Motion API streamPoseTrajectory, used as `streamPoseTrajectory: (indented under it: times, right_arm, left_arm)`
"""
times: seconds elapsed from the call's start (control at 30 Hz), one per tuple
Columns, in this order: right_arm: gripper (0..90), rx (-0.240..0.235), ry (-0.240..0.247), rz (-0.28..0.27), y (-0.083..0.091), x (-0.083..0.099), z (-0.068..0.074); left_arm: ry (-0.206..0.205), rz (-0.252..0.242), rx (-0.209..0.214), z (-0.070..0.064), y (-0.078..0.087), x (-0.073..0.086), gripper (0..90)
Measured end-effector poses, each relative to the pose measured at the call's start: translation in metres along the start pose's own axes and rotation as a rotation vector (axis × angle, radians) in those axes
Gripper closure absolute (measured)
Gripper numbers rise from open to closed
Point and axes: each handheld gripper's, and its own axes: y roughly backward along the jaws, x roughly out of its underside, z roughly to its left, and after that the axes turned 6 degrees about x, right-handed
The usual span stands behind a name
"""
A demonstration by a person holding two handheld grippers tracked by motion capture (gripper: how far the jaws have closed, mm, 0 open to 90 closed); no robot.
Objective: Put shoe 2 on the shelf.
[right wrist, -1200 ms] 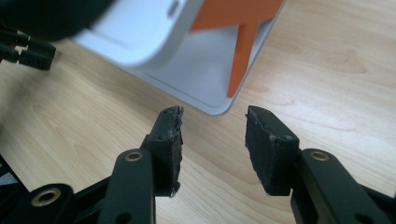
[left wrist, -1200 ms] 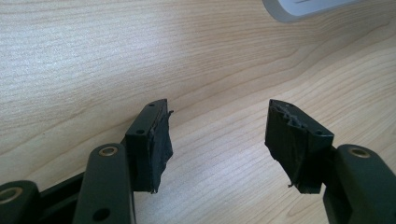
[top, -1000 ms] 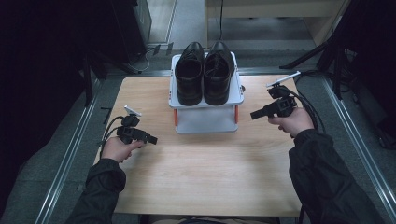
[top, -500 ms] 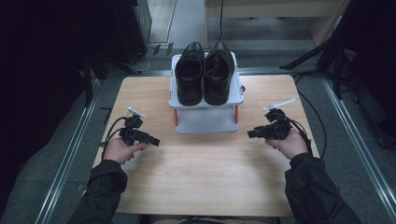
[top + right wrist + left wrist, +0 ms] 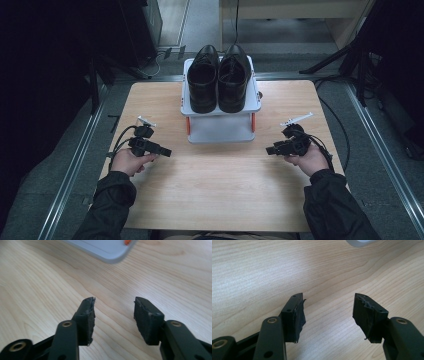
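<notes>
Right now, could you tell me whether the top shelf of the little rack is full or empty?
Full: two black shoes sit side by side on the rack's top shelf, covering most of it.

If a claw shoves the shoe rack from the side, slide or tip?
Probably tip-prone: the two-tier rack is tall for its footprint, with both black leather shoes on the top shelf. Smooth wooden table may let it slide if pushed low.

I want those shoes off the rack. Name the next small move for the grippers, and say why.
Probably bring both forward toward the pair of black leather shoes on the white two-tier plastic rack. The left hand-held gripper and right hand-held gripper sit low over the light wooden table, short of the rack, jaws open and empty, one on each side, so each could take one shoe.
</notes>
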Motion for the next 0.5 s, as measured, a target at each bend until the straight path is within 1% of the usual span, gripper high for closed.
streamPoseTrajectory:
  times: [0.03, 0.1, 0.17, 0.23, 0.33, 0.37, 0.43, 0.5]
  right_arm:
    - [49.9, -0.011, 0.011, -0.011, 0.000, -0.001, 0.002]
    - [49.9, -0.009, 0.032, -0.032, 0.001, -0.003, 0.003]
    - [49.9, -0.011, 0.022, -0.036, 0.000, -0.003, 0.002]
    - [49.9, -0.005, 0.016, -0.024, 0.000, -0.003, 0.000]
    - [49.9, -0.002, 0.005, -0.017, 0.000, -0.002, -0.003]
    - [49.9, 0.000, 0.002, -0.022, 0.000, -0.002, -0.004]
    - [49.7, 0.003, -0.004, -0.024, 0.001, -0.001, -0.007]
    - [49.7, 0.009, -0.020, -0.021, 0.002, -0.001, -0.011]
  left_arm:
    - [-0.003, 0.000, -0.001, 0.000, 0.000, 0.000, 42.8]
    - [0.006, 0.000, -0.003, 0.000, 0.000, 0.000, 42.2]
    - [0.006, 0.011, -0.006, 0.002, 0.001, 0.000, 41.3]
    - [0.014, 0.005, -0.007, 0.002, 0.002, 0.001, 41.1]
    - [0.010, 0.004, -0.005, 0.002, 0.002, 0.001, 41.1]
    - [0.005, 0.007, -0.006, 0.002, 0.002, 0.001, 41.2]
    - [0.009, 0.008, -0.007, 0.001, 0.001, 0.001, 41.2]
    - [0.009, 0.007, -0.008, 0.001, 0.001, 0.001, 41.2]
